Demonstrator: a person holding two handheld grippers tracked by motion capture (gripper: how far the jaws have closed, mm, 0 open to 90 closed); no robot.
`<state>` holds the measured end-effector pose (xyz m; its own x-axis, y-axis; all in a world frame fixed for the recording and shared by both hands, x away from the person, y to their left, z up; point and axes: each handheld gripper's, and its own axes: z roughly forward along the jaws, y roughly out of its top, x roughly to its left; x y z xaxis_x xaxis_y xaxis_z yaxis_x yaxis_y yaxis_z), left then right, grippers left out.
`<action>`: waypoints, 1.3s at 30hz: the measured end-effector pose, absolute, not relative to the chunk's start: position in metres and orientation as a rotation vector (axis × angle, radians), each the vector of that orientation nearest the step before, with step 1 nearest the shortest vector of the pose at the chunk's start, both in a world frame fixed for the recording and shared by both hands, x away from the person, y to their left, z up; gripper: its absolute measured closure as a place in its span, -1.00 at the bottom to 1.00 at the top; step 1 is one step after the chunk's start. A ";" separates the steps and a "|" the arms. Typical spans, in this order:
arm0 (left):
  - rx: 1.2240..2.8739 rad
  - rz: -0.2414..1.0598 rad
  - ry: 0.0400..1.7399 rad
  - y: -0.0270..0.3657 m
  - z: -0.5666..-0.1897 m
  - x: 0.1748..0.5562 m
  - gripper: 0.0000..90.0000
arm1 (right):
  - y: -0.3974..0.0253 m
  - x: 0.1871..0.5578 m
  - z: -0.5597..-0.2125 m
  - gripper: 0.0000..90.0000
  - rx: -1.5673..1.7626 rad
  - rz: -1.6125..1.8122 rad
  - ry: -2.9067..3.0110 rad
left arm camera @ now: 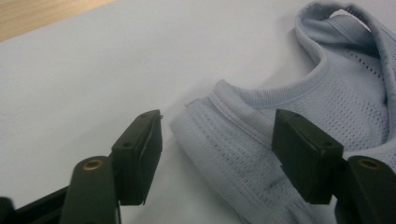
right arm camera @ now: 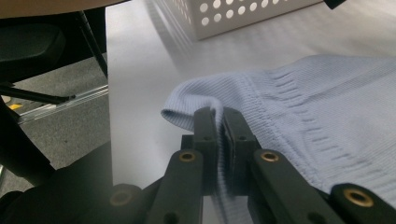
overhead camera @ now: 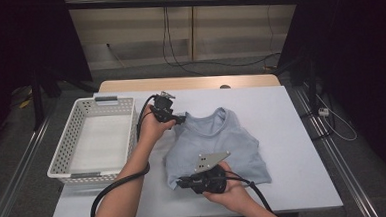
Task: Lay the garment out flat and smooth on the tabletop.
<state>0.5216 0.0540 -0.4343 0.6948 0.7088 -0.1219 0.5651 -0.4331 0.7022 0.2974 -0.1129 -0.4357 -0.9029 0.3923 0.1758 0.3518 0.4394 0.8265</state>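
1. My right gripper (overhead camera: 185, 182) sits nearest me, at the near edge of the worktop (overhead camera: 292, 133). Jaws pressed together, pinching the ribbed hem of the light blue shirt (overhead camera: 218, 147); in the right gripper view (right arm camera: 220, 122) the fabric runs right between them.
2. Grey three-cornered plate on top of that gripper, cable trailing back toward me.
3. Shirt lies folded in the middle of the white-covered worktop, hem toward me, neckline away. Near-left hem corner is the part in the right jaws.
4. Hem corner curls past the jaws in the right gripper view; the rest of the knit rests flat on the sheet.
5. My left gripper (overhead camera: 180, 120) is farther out, at the shirt's far-left shoulder, beside the neckline.
6. Left jaws spread wide, holding nothing. In the left gripper view (left arm camera: 217, 154) they straddle the folded shoulder edge, one jaw over bare sheet, the other over the mesh fabric. Can't tell whether they touch it.
7. White perforated basket (overhead camera: 70, 145) stands left of the shirt, near the left gripper, apart from the cloth.
8. Bare wood strip of the worktop at the far edge.
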 end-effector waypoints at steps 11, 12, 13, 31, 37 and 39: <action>2.162 0.252 0.996 0.051 -0.445 0.529 -0.10 | -0.113 0.296 -0.436 0.92 0.677 1.489 2.628; 2.158 0.261 1.008 0.051 -0.446 0.530 -0.09 | -0.113 0.296 -0.436 0.92 0.677 1.488 2.627; 2.158 0.258 1.010 0.050 -0.447 0.531 -0.08 | -0.113 0.296 -0.436 0.92 0.675 1.487 2.628; 2.251 0.264 1.036 0.037 -0.450 0.530 0.51 | -0.113 0.294 -0.436 0.92 0.654 1.464 2.630; 2.267 0.252 1.061 0.031 -0.447 0.529 0.85 | -0.113 0.293 -0.435 0.92 0.657 1.460 2.629; 2.249 0.219 1.078 0.034 -0.447 0.530 0.87 | -0.113 0.293 -0.435 0.92 0.656 1.457 2.627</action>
